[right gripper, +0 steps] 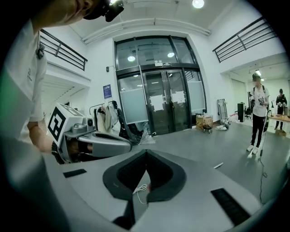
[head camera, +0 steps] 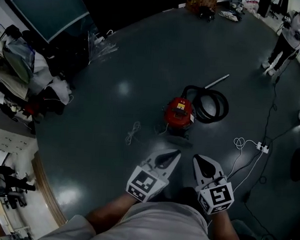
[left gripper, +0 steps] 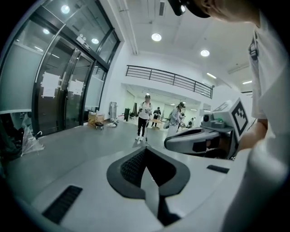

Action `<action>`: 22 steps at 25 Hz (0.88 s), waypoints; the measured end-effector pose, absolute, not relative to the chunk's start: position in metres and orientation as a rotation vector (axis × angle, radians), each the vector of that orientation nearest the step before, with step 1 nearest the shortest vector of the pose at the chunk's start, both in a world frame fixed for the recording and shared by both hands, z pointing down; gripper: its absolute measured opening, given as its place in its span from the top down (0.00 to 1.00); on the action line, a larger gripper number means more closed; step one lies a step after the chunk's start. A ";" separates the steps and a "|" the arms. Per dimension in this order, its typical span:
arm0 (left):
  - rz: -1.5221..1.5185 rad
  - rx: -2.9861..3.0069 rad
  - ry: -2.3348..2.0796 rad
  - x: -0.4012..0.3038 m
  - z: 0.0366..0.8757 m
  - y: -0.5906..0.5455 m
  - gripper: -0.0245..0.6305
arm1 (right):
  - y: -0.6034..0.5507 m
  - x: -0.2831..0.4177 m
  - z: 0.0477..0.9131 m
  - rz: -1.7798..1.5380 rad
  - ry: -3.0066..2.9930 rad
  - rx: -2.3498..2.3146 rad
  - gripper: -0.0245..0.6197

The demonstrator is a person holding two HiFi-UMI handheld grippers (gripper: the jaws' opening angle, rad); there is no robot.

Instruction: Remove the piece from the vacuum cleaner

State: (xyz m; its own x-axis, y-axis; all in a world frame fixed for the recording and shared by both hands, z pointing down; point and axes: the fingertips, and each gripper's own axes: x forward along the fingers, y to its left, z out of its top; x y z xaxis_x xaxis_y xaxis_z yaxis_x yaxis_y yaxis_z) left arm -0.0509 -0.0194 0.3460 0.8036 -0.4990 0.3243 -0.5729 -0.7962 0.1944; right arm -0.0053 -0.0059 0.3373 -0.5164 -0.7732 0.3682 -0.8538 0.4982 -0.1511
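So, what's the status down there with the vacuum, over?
Left gripper, right gripper: both shut, empty. Red canister vacuum cleaner with black hose on floor ahead, untouched. Loose white cord nearby.

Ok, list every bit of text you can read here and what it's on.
Nothing here reads clearly.
Yellow label on the red vacuum cleaner: too small to read.
Blue sign beside the glass doors: blurred, unreadable.
White sheets on those doors: too small to read.
Square markers on the cubes: patterns only, no letters.
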 end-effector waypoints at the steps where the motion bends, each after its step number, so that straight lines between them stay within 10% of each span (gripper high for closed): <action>1: 0.385 2.719 -0.797 -0.053 0.353 -0.028 0.95 | -0.014 -0.007 0.344 0.464 -2.478 1.394 0.94; 22: 0.767 2.699 -0.459 -0.004 0.681 -0.174 0.95 | -0.167 0.027 0.665 0.622 -2.267 1.177 0.94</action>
